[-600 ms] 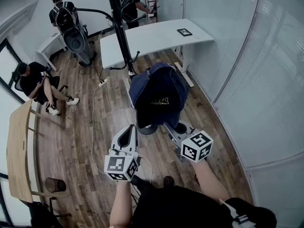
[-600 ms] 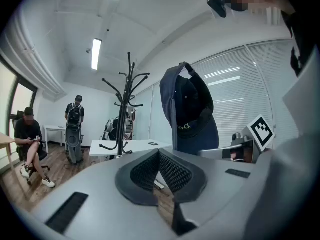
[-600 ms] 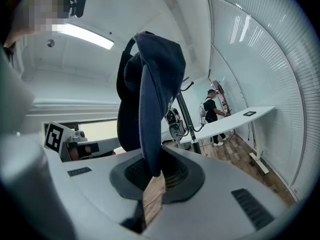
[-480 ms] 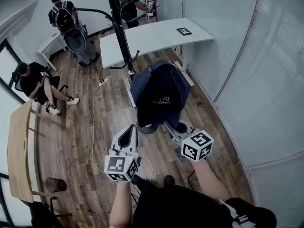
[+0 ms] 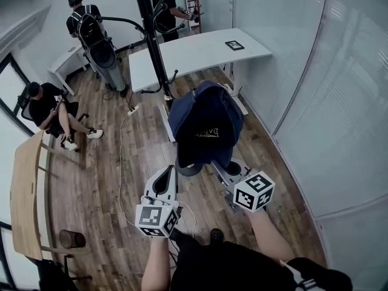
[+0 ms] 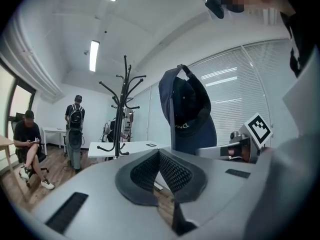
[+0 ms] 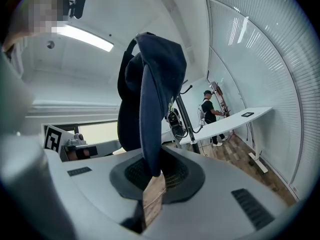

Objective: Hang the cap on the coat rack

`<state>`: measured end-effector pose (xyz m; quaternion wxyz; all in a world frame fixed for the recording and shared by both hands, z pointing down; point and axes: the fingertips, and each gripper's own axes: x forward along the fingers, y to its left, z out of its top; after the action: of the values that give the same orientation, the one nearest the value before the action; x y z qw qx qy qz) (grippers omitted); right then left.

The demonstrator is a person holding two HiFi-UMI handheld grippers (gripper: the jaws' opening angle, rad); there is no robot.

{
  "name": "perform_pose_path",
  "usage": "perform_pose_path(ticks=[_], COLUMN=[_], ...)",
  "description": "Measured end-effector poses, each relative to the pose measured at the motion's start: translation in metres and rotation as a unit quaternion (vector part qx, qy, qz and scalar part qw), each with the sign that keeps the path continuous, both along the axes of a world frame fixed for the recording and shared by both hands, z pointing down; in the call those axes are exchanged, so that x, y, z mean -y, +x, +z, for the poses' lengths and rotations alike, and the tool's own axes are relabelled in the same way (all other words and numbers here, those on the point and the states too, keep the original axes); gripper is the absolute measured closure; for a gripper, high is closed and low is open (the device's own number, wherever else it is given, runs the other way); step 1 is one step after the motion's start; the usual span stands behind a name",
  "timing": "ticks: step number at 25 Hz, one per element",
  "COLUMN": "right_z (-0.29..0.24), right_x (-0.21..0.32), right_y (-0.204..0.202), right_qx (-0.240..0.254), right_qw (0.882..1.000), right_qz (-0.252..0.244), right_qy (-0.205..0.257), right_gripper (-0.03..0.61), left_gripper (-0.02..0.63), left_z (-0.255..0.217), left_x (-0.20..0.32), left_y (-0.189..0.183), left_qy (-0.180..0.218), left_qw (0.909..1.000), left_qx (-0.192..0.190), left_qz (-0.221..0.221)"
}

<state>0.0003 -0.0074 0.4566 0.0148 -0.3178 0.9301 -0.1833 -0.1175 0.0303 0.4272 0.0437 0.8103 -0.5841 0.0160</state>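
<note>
A navy cap (image 5: 206, 123) hangs upright over the wooden floor, with my right gripper (image 5: 216, 166) shut on its lower edge from below. In the right gripper view the cap's fabric (image 7: 150, 84) runs down into the shut jaws of the right gripper (image 7: 152, 171). The black coat rack (image 5: 151, 35) stands beyond the cap, by the white desk; it also shows as the coat rack (image 6: 122, 109) in the left gripper view. My left gripper (image 5: 164, 173) is lower and to the left of the cap, shut with nothing in it, as the left gripper (image 6: 159, 155) shows in its own view.
A white desk (image 5: 194, 50) stands behind the rack. A glass wall (image 5: 315, 102) runs along the right. One person sits at the left (image 5: 45, 105), another with a backpack stands at the back (image 5: 85, 23). A wooden table (image 5: 24, 193) and a bin (image 5: 70, 237) are at the left.
The cap and my right gripper have drifted slightly right and forward. The left gripper has stayed shut in about the same place.
</note>
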Motion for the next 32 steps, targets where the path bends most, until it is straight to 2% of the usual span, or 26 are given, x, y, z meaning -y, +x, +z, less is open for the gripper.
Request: perform_pose_path(ticks=[9, 15, 21, 29, 32], right_z=[-0.005, -0.005, 0.002, -0.006, -0.015], right_x=[-0.006, -0.004, 0.026, 0.087, 0.116], right_y=[0.018, 0.015, 0.013, 0.002, -0.006], right_qx=[-0.013, -0.001, -0.012, -0.027, -0.032], right_qw=[1.0, 1.0, 1.0, 1.0, 0.999], right_qz=[-0.004, -0.006, 0.004, 0.007, 0.005], right_qy=[0.002, -0.003, -0.004, -0.007, 0.004], right_gripper=[0.535, 0.535, 0.535, 0.535, 0.535], left_gripper=[0.598, 0.598, 0.598, 0.597, 0.598], left_z=[-0.003, 0.002, 0.016, 0.007, -0.005], left_x=[-0.008, -0.009, 0.032, 0.096, 0.123], left_y=[0.009, 0.009, 0.001, -0.009, -0.013], left_qy=[-0.002, -0.006, -0.009, 0.001, 0.016], left_qw=[1.0, 1.0, 0.9999, 0.9994, 0.9993], left_qx=[0.0, 0.002, -0.006, -0.019, -0.016], left_qz=[-0.003, 0.001, 0.013, 0.028, 0.03])
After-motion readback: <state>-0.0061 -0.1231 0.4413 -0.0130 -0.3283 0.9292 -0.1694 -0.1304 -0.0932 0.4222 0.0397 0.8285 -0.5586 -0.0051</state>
